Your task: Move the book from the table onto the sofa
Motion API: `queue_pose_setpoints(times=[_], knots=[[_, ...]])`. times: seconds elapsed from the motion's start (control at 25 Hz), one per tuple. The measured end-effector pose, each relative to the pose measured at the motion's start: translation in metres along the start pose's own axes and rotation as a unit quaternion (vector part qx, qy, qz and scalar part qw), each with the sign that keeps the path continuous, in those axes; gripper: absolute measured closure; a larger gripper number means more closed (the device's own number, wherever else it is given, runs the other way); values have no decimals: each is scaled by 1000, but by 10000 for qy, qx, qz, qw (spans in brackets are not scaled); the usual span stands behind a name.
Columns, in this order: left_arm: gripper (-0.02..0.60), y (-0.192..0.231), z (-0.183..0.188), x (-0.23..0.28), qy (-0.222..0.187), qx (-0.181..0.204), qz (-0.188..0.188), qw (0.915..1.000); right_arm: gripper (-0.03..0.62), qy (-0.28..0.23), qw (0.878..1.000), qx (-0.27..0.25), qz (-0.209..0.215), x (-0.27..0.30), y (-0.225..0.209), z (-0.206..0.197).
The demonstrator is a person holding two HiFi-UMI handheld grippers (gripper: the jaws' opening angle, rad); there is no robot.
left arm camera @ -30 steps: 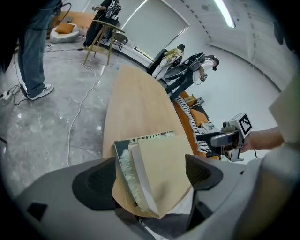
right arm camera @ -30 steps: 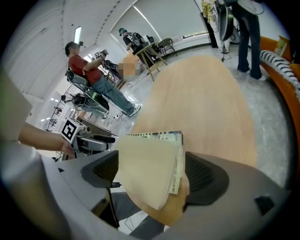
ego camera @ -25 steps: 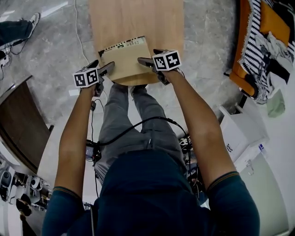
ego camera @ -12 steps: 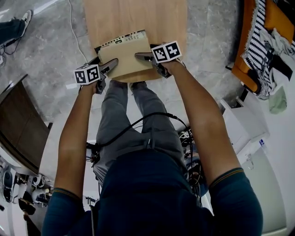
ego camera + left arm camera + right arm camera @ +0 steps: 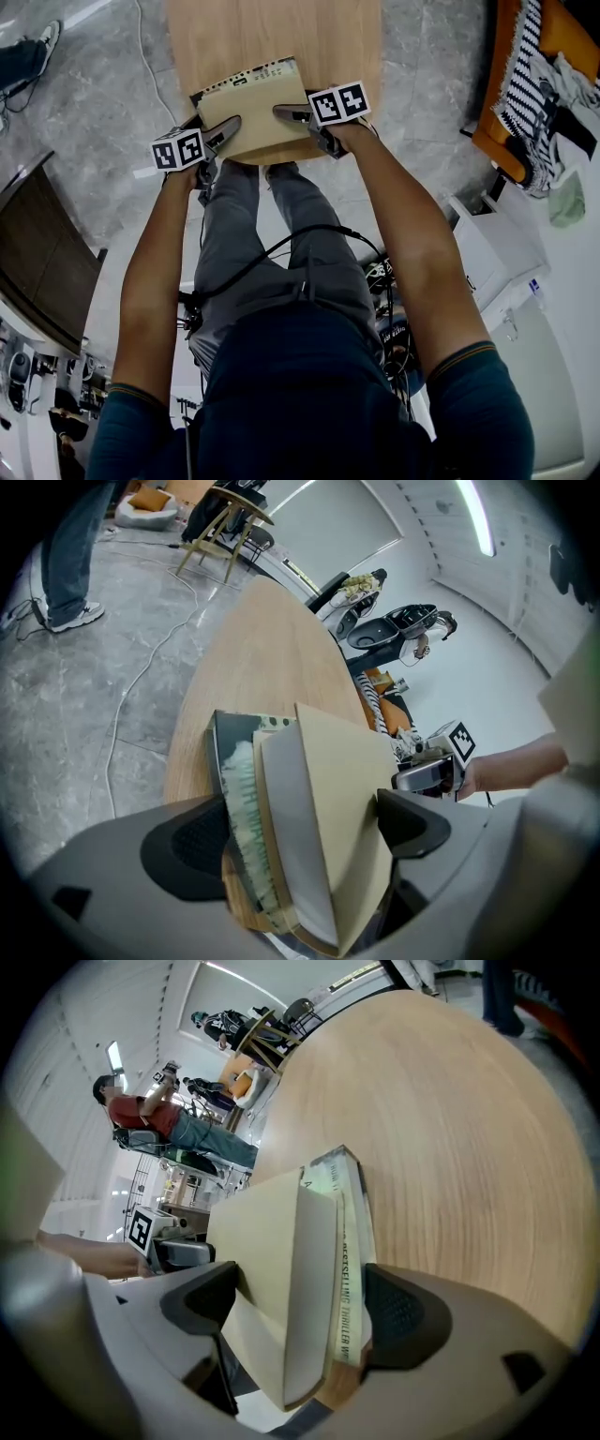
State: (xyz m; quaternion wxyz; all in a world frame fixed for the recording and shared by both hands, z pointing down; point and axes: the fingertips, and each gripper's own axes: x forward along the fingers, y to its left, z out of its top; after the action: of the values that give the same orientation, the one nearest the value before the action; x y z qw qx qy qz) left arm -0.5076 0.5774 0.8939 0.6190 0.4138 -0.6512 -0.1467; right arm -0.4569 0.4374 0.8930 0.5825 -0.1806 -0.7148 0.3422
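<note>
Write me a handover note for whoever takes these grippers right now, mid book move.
Left gripper: open, its jaws have just been opening, book between them.
Right gripper: jaws astride the same book; pad contact unclear.
Book lies at the table's near edge.
Done: both grippers set around it.
Left: grip, lift, carry to the sofa at the head view's right, set down.

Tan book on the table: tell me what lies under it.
A second book with a printed, patterned cover lies under the tan book, on the wooden table. Only its edges show; the rest is covered.
</note>
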Motion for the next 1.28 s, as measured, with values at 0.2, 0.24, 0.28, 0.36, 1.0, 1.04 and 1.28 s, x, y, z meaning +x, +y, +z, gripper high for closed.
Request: queue_pose_setpoints(times=[0.2,0.24,0.28,0.36,1.0,1.04,1.28], knots=[[89,-15,-3,-6,109,347,25,9993,158,-66,9997,-186,-139,-15,8,-11],[89,-18,-1,-8,76,413,35,9991,158,-123,9996,-198,-155,-19,10,-11],[89,-22,1,-11,34,476,48,9988,160,-188,9995,-205,-167,-23,13,-11],[89,-32,7,-19,-64,616,69,9981,160,-324,9990,-253,-181,-32,21,-10],[89,-192,127,-131,-1358,2319,43,9632,160,-2054,9673,-1418,-447,-191,133,67],[89,-207,135,-137,-1430,2439,43,9592,160,-2166,9637,-1493,-458,-205,140,71],[89,-285,165,-190,-2014,3098,-107,9292,167,-2699,9383,-2044,-698,-271,185,76]])
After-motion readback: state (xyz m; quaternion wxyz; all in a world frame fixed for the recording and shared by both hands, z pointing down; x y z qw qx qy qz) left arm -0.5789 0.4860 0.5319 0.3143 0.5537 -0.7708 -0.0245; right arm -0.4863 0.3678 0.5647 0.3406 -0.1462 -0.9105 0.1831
